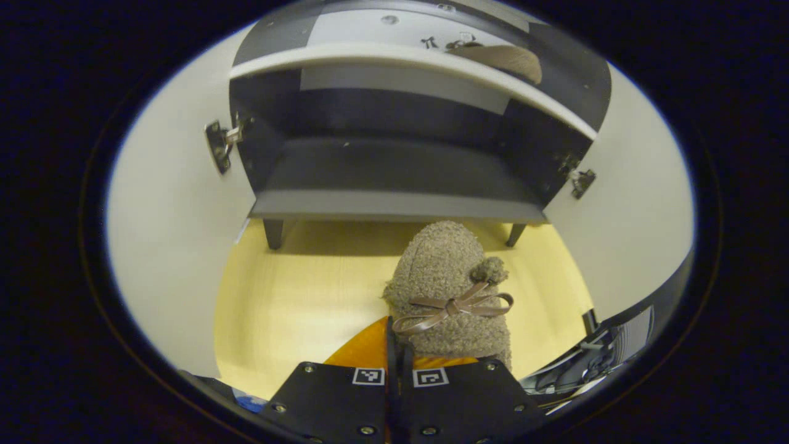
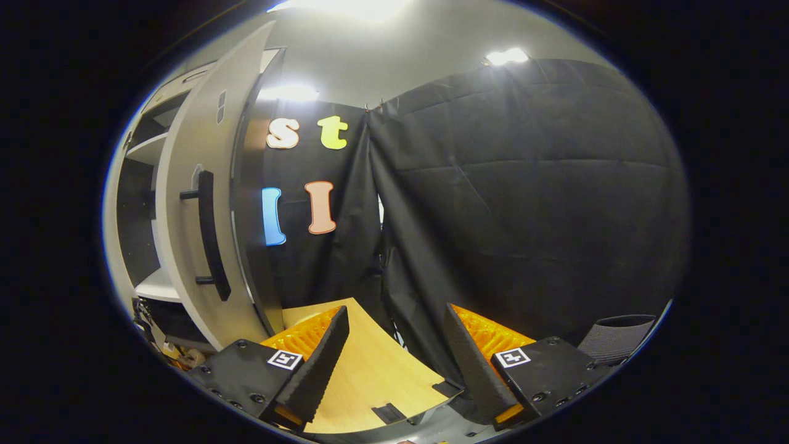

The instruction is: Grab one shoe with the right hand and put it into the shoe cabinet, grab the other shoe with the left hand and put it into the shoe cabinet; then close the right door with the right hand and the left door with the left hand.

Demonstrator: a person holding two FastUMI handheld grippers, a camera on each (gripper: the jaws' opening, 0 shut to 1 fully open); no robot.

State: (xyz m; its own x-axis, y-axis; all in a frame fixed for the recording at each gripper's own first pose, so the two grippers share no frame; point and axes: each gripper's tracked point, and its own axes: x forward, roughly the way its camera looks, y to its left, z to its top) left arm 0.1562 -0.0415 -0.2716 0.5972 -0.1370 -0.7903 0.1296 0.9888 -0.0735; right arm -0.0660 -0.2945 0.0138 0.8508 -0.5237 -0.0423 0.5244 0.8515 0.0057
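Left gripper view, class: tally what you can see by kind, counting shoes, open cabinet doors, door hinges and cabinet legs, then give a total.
Shoes: 2, one on the shelf, one at the left gripper
Open doors: 2, left door, right door
Hinges: 2
Legs: 2
Total: 8

No readable words or numbers here; just square coded markers on the left tool (image 1: 400, 361) and right tool (image 2: 394, 345).

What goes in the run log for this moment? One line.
left gripper: shut on fuzzy shoe, facing open cabinet | other shoe: on upper shelf | right gripper: open, empty | right door: open
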